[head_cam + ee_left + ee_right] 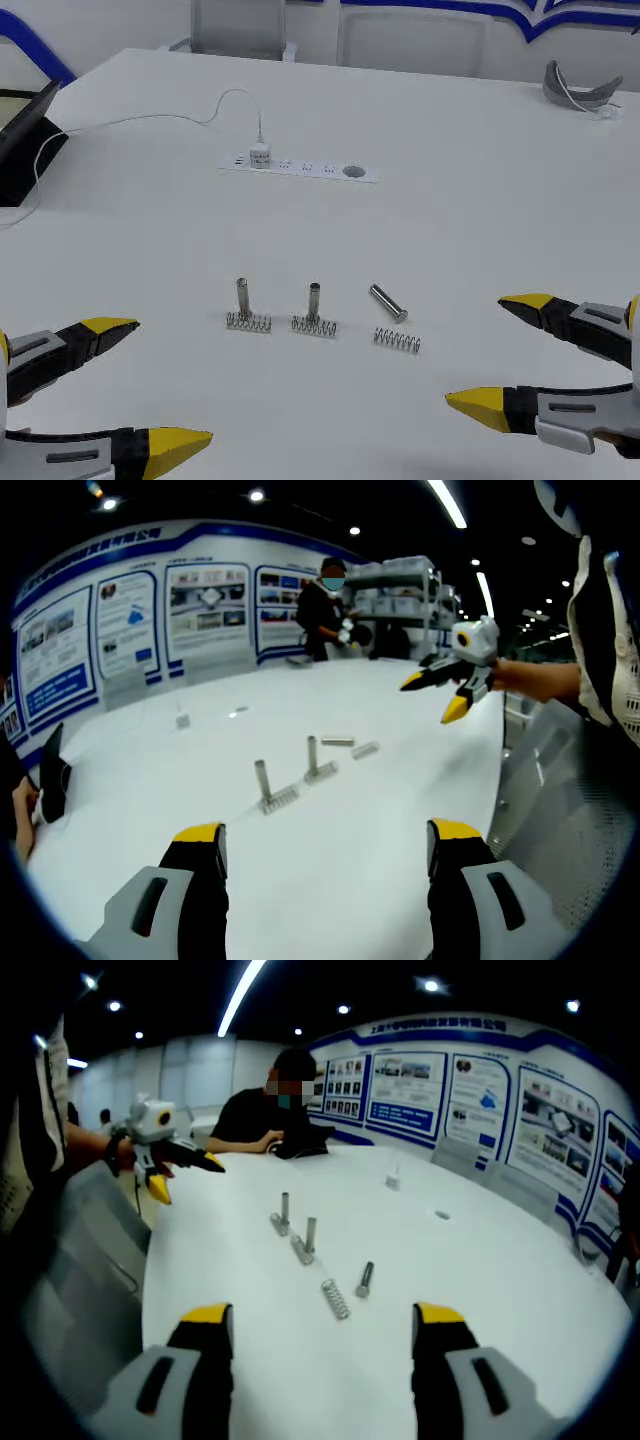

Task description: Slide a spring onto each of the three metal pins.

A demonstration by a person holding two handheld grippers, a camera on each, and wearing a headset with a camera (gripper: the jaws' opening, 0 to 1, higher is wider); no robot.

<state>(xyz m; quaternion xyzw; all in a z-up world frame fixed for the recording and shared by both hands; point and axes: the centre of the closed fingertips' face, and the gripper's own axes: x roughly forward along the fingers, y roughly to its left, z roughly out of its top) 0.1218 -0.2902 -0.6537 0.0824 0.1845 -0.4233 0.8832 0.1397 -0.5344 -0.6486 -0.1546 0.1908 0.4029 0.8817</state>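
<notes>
Nearest, the left gripper (172, 380) hovers over the near left of the white bench (480, 200). Its yellow-tipped jaws are spread wide with nothing between them, and they point right and slightly away. At the near right, the right gripper (474, 350) is likewise released and empty, with its jaws wide and pointing left toward the middle. In the left gripper view, a hand (525, 678) holds the right gripper raised above the bench near its edge.

A little farther off, between the two grippers and well apart from both, the parts lie in a row. The left pin (242, 296) stands upright, and the left spring (249, 322) lies flat just in front of its base. The middle pin (314, 300) also stands upright, with the middle spring (314, 326) flat just in front of it. Whether these two springs touch their pins cannot be told. The right pin (388, 303) lies on its side at a slant. The right spring (397, 340) lies on the near side of it, a little apart. None of the springs is on a pin.

Farther back, a white power strip (298, 167) lies across the bench. A white charger (260, 154) is plugged in near its left end, and a white cable (215, 105) loops away to the left. A dark tilted screen (25, 135) sits at the far left. A grey curved object (578, 93) rests at the far right. Pale chairs (238, 28) stand beyond the far edge.
</notes>
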